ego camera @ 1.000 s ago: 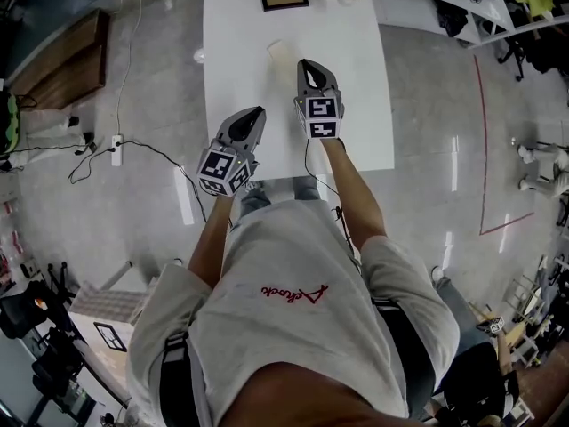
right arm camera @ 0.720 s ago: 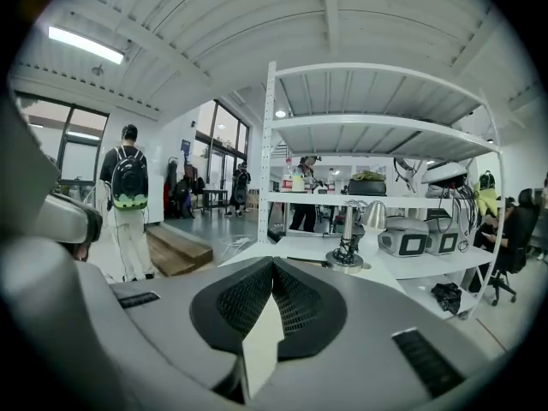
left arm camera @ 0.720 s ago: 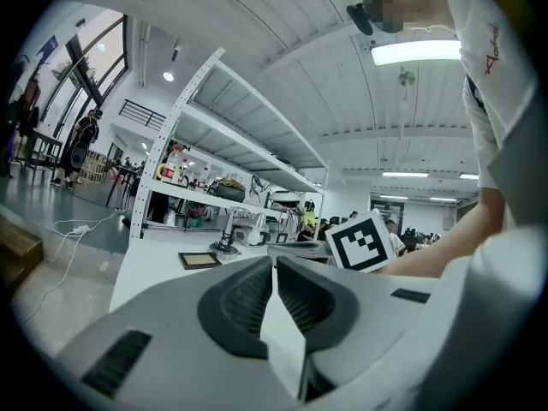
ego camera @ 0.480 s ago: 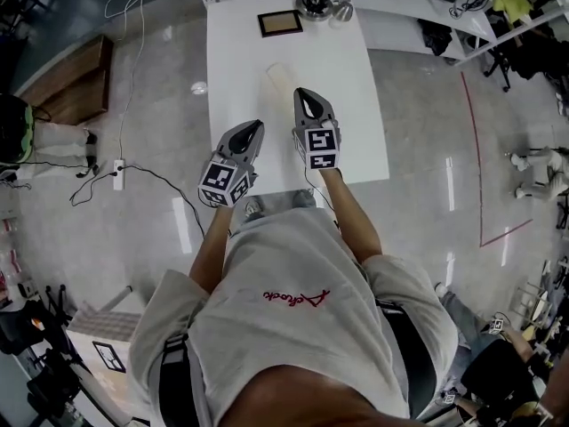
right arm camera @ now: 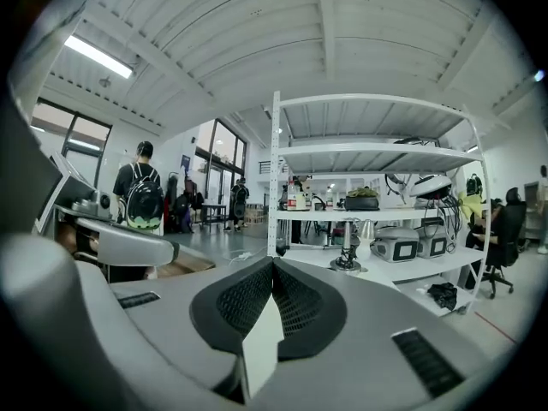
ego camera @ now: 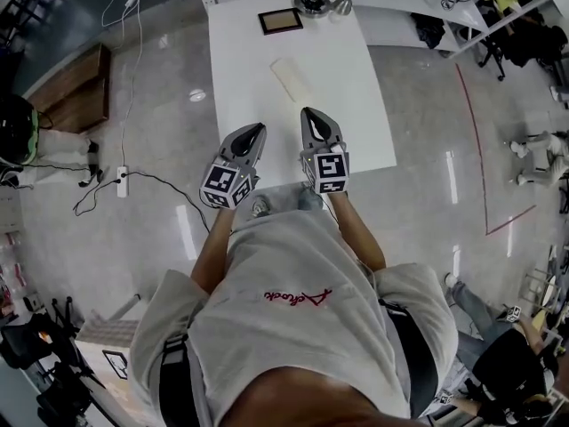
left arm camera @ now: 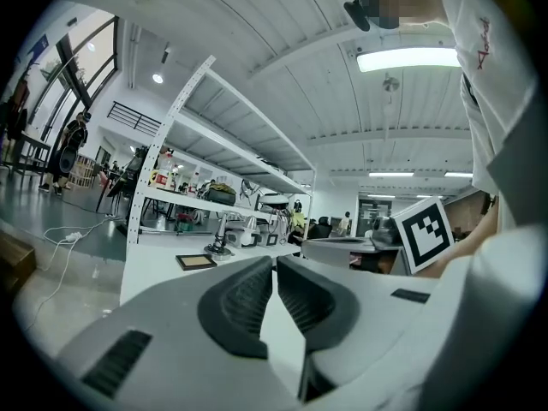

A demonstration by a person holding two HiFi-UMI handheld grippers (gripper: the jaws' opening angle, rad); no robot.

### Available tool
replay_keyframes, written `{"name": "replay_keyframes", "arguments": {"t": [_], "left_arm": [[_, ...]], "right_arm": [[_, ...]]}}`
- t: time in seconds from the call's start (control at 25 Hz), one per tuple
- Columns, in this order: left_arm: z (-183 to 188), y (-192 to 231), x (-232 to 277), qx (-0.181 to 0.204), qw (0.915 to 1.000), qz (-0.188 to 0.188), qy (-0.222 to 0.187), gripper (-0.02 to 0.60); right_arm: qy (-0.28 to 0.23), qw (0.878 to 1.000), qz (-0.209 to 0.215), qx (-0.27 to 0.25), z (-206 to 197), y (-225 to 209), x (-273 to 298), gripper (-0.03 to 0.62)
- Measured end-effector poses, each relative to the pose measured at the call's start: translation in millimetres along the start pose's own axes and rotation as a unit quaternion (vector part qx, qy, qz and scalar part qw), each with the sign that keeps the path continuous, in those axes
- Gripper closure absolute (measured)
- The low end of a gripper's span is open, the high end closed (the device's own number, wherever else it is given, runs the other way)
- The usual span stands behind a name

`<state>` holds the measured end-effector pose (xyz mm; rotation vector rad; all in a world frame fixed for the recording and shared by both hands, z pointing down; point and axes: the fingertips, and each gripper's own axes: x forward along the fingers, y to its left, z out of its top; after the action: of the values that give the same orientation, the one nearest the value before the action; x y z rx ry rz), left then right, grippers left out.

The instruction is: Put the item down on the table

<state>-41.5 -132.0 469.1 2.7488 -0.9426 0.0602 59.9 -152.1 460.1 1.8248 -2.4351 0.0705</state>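
In the head view, a cream oblong item [ego camera: 292, 78] lies flat on the white table [ego camera: 356, 105], past both grippers and touching neither. My right gripper [ego camera: 313, 114] hovers over the table's near part, a little short of the item, its jaws shut with nothing between them. My left gripper [ego camera: 257, 130] hangs beside it at the table's near left edge, also shut and empty. The left gripper view has its pads [left arm camera: 248, 294] closed together, and the right gripper view has its pads [right arm camera: 295, 302] meeting in a line. Neither gripper view shows the item.
A dark-framed picture [ego camera: 280, 20] and metal lamp-like pieces [ego camera: 322, 1] sit at the table's far end. White shelving [right arm camera: 368, 221] stands beyond. A cable and power strip [ego camera: 122, 181] lie on the glossy floor to the left. People stand in the background.
Both grippers have drawn back toward the person. The right gripper, beside the item a second ago, now sits well short of it. The item stays on the table.
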Motion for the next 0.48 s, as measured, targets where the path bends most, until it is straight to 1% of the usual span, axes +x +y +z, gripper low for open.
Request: {"name": "replay_keyframes", "arguments": {"t": [0.28,0.48], "left_arm": [[-9.9,-6.2,-34.1,0.0,0.9993,-0.038,0.002,0.546],[-20.3,-16.0,-46.2,-0.008,0.9989,-0.046,0.003,0.546]], "right_arm": [[-0.026,0.999,-0.025,0.004,12.5,43.9,-28.1,0.591],[-0.023,0.999,-0.027,0.014,5.5,63.7,-48.2,0.592]]}}
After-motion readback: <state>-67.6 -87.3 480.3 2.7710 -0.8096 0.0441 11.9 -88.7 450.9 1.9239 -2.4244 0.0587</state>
